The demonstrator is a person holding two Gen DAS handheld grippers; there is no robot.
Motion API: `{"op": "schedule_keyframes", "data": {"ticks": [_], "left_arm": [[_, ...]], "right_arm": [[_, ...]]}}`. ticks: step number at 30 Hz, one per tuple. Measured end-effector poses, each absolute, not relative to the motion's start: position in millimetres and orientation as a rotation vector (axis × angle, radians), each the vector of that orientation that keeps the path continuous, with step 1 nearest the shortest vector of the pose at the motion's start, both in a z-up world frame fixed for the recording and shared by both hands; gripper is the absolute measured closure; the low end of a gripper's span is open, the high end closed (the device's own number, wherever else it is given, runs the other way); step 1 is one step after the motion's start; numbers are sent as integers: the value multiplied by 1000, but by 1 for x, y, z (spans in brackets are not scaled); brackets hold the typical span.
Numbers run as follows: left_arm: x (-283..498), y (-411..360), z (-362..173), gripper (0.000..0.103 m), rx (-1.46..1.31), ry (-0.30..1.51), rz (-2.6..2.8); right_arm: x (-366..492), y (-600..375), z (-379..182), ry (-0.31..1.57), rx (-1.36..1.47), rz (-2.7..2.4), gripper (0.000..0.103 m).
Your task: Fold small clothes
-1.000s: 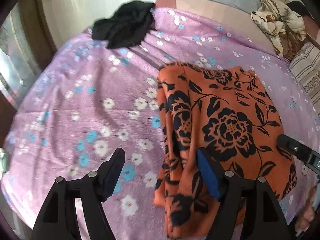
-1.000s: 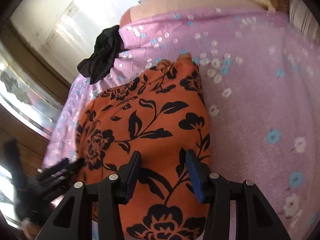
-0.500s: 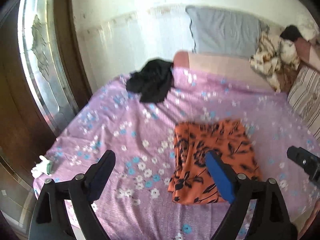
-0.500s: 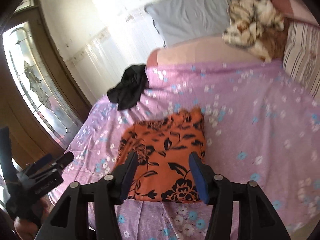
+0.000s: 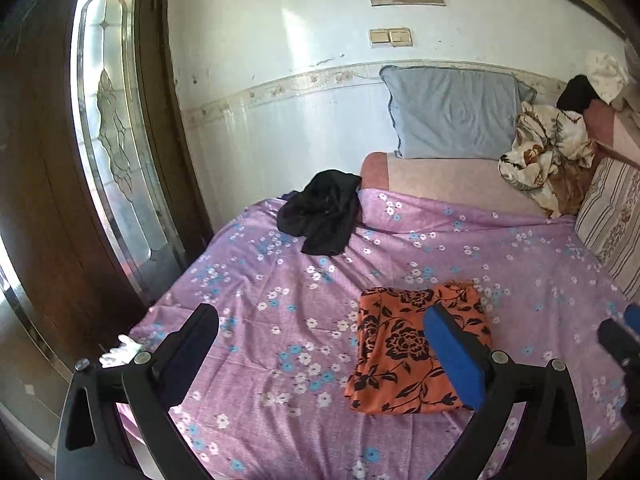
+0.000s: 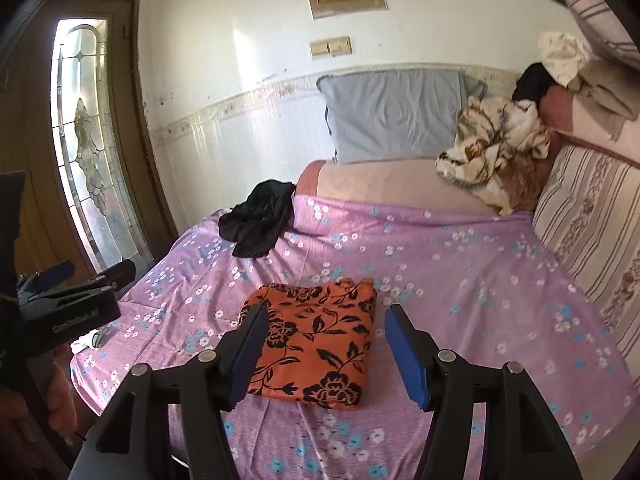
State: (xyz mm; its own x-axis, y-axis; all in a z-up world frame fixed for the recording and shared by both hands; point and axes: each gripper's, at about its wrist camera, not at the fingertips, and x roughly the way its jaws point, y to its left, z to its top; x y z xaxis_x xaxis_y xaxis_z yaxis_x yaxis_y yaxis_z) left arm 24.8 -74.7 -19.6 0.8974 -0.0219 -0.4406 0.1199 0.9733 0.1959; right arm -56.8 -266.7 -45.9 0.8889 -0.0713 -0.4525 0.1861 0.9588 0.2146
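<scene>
Orange floral cloth [image 5: 416, 348] is lying folded into a flat rectangle on the bed [image 5: 256, 312], on the purple flowered sheet, toward the near edge. Nothing is touching it.

Left gripper [image 5: 320, 344] is hovering above the bed, jaws spread very wide and having just been opening further; nothing is sitting between them but air and sheet below. Its blue pad is overlapping the cloth's right edge in the left wrist view only by line of sight, not by contact.

Right gripper [image 6: 324, 344] is hovering too, jaws partly spread and also having just been opening; the cloth [image 6: 316, 344] is showing in the gap between the fingers, well below them, not pinched. Neither gripper is holding anything.

Each gripper is showing up in the other's view: the left one at the left edge of the right wrist view, the right one at the right edge of the left wrist view, both clear of the cloth.

Black garment [image 5: 320, 216] is lying crumpled at the far left part of the bed, well apart from the cloth. Grey pillow [image 5: 452, 116] is leaning against the wall behind the bed. Patterned blanket [image 5: 544, 156] is sitting bunched at the far right corner, beside a striped cushion [image 5: 612, 220]. Small white item [image 5: 120, 350] is lying at the bed's near left corner; I cannot tell what it is.
</scene>
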Motion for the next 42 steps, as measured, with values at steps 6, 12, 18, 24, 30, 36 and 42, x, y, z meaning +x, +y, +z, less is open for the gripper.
{"op": "schedule_keyframes", "data": {"ticks": [6, 12, 18, 24, 30, 36, 42], "left_arm": [[7, -76, -13, 1, 242, 404, -81], [-6, -73, -5, 1, 235, 377, -87], [-8, -65, -2, 1, 210, 380, -81], [-7, -61, -3, 1, 191, 387, -74], [-4, -60, -5, 1, 186, 395, -76], [-2, -57, -6, 1, 175, 403, -81], [-1, -57, -7, 1, 171, 410, -90]], "right_arm": [[-72, -272, -45, 435, 287, -130, 38], [-76, -265, -51, 454, 289, -127, 38], [-76, -258, -54, 454, 295, -133, 38], [-76, -251, -52, 443, 281, -125, 38], [-76, -248, -50, 435, 272, -125, 38], [-74, -246, -52, 440, 265, -123, 38], [-74, -245, -50, 434, 265, -130, 38]]}}
